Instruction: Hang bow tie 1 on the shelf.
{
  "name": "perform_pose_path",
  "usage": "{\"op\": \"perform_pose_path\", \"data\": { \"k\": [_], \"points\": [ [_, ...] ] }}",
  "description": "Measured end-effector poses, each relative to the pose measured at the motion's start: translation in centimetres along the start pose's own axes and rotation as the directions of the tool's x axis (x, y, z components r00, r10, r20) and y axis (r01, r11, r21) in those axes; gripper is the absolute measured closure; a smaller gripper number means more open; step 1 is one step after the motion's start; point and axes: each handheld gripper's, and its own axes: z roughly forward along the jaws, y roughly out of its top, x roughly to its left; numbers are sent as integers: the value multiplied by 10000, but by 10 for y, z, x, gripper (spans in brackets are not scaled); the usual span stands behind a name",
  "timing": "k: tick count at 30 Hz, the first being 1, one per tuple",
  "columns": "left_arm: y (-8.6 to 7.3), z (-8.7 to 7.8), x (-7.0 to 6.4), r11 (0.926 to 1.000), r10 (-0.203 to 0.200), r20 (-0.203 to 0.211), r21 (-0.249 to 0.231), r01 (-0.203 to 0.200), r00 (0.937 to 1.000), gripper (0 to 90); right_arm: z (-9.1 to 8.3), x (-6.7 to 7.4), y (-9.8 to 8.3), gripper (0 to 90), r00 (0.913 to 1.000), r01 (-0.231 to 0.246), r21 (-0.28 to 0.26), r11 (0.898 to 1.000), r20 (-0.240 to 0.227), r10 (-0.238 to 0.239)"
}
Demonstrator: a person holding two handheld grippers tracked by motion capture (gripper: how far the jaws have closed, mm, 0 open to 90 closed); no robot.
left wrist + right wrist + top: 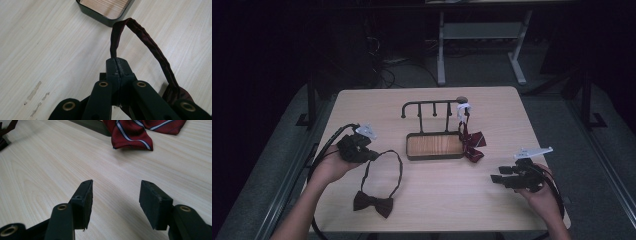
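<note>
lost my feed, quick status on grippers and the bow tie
Left gripper shut on bow tie strap. Right gripper open, nothing between its jaws. Bow on table. Rack and striped tie off to the side.

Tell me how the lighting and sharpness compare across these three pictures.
High view: dim and soft, the room behind near black, the table the one lit area. Left gripper view: bright and sharp on the bow tie strap. Right gripper view: evenly lit, the striped tie crisp, the near right gripper slightly soft.
</note>
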Motion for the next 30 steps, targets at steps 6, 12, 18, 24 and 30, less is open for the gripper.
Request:
{"op": "perform_pose_path", "data": {
  "k": [6,12,18,24,30],
  "points": [
    [5,-2,-3,9999,117,-13,-61,-117,9999,896,0,0,0,443,10000,-2,-27,10000,-2,2],
    [11,-8,-5,9994,340,50,-53,-340,9994,896,0,-1,0,443,10000,19,-14,10000,-2,-19],
    [16,-13,-5,9992,366,136,-190,-363,9992,896,-1,-2,0,443,10000,55,-46,10000,43,-55],
    [21,-19,-6,9985,461,162,-307,-455,9988,896,-1,-2,0,443,10000,49,-43,10000,30,-49],
    [26,-25,-8,9975,553,117,-455,-547,9984,896,-1,-2,-1,442,10000,76,-28,10000,37,-76]
  ]
}}
